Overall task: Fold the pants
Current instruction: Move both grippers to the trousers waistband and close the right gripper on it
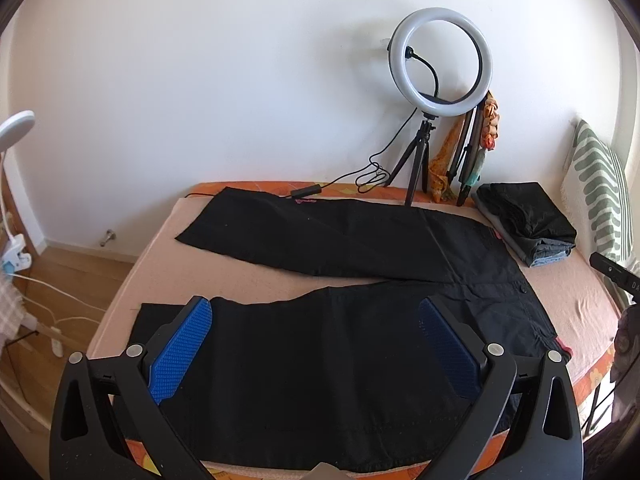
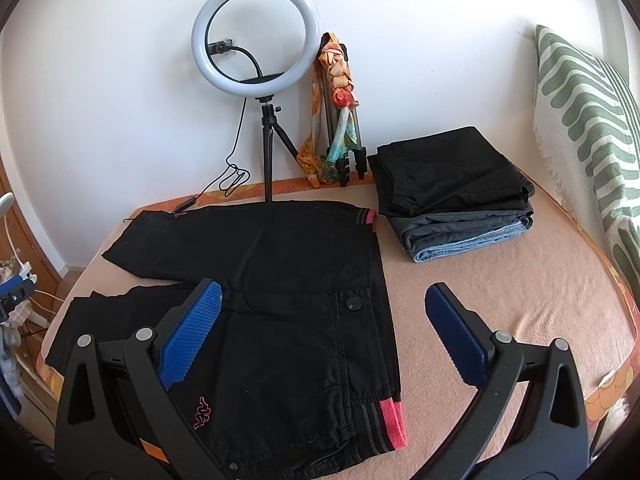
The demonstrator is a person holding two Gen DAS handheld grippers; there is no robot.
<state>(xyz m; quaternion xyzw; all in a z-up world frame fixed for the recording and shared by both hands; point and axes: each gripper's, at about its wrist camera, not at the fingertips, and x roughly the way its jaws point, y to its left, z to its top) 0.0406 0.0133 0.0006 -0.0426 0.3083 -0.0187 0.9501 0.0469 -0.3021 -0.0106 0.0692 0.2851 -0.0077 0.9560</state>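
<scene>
Black pants (image 1: 360,264) lie flat on the bed (image 1: 248,280), legs spread in a V toward frame left, waistband toward frame right. Left wrist view: left gripper (image 1: 316,344) wide open, blue pads (image 1: 182,350) apart, holding nothing, hovering over the near leg in lower centre; whether the pads touch the cloth I can't tell. Far leg runs across mid frame to the left, small pink logo near its hem. Right wrist view: right gripper (image 2: 324,334) also wide open and empty; left pad (image 2: 192,332) over the hip area of the pants (image 2: 280,280), right pad over bare bed sheet (image 2: 500,280) just right of the waistband. Waistband has pink end tabs (image 2: 392,424) at lower centre and at mid frame, a black button (image 2: 353,304) near centre, and a pink embroidered logo at lower left. Stack of folded clothes (image 2: 452,196) sits upper right of the pants, near but apart from them: black on top, grey and denim below. Ring light (image 2: 256,34) on a tripod stands at the back edge against the white wall, cable trailing to the left. Folded tripod wrapped in a patterned scarf (image 2: 336,112) leans just right of it. Green-striped cushion (image 2: 588,132) at right edge. In the left view, a white clip lamp (image 1: 16,128) at far left edge, wood floor below it.
</scene>
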